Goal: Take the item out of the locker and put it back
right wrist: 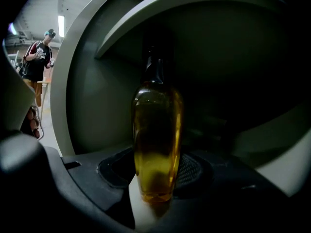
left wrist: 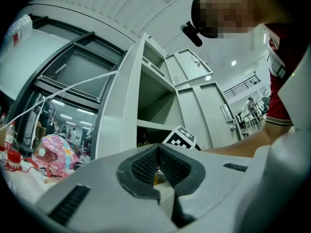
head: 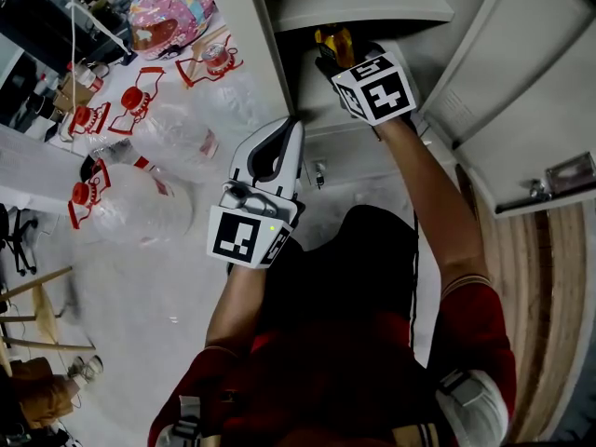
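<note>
The right gripper (right wrist: 155,179) is reaching into the open locker (head: 268,54), under a pale shelf (head: 363,3). Its jaws are clamping on a glass bottle (right wrist: 156,125), one pad pressing on each side of the lower body. The bottle is standing upright, is filled with amber liquid and narrows to a dark neck. It is sitting inside the locker compartment. Whether its base is resting on the compartment floor cannot be determined.

The left gripper (head: 294,128) is hanging outside the locker, just beside the front edge of its side wall. Its jaws are pressing together at the tips and nothing is lying between them.

The locker door (head: 521,110) is standing open on the person's right.

On the floor to the left, several large clear water jugs (head: 140,203) with red caps are lying near a pink helmet (head: 170,12).
</note>
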`<move>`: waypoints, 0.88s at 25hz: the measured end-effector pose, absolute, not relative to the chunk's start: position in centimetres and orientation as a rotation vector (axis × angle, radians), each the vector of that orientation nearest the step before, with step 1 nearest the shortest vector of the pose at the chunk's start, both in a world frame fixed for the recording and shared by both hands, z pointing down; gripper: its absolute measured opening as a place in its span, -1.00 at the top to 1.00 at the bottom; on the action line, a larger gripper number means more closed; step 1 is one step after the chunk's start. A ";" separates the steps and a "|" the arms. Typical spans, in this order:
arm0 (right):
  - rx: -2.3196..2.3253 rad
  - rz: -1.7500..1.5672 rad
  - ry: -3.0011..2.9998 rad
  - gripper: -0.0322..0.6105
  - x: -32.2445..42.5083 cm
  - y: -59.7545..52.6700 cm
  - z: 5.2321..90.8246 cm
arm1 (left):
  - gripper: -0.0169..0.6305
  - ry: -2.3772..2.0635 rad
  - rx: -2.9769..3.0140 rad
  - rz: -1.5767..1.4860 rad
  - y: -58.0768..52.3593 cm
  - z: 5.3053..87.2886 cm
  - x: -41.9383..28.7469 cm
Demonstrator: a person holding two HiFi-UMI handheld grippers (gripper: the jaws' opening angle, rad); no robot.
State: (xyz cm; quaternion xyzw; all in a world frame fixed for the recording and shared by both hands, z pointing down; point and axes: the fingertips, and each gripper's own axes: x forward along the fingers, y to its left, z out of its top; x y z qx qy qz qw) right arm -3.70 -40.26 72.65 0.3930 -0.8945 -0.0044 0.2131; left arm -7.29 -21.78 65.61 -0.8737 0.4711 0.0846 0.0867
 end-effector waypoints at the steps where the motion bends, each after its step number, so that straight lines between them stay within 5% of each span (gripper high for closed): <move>1: 1.098 0.013 -2.493 0.30 -3.6 -40.3 72.7 | 0.93 1.403 -2.605 0.252 -21.8 65.7 -7.2; 22: 1.132 0.036 -2.558 0.08 -2.1 -39.8 71.9 | 0.93 1.401 -2.614 0.240 -21.7 66.1 -6.3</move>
